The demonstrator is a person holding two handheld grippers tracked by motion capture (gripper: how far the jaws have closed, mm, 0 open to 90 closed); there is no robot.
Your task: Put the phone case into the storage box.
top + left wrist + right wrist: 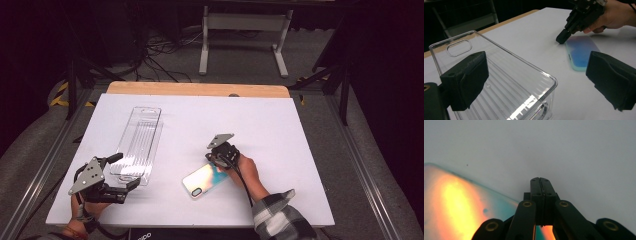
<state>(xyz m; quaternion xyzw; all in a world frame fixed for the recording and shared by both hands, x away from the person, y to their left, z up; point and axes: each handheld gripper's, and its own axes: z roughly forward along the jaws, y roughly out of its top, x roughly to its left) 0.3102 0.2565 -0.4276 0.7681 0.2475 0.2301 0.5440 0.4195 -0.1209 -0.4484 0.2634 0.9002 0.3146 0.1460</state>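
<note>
Pressing shut jaws down, the right gripper [214, 159] hides the phone case's [204, 180] end; the left gripper [537, 80], spread, straddles the tray [506, 82].

Lab or recording studio setup, not a home. White tabletop [260, 125] on a wooden board [197, 89], framed by metal rails [42, 170] at both sides. Grey carpeted floor [240, 55] with loose black cables [160, 50] trailing behind, black-yellow hazard tape [60, 95] at the left edge, dark tripod-like stand legs [75, 80] and a white metal desk frame [245, 30] at the back. Surroundings are dark, only the table is lit. Person works with handheld rig tools.
</note>
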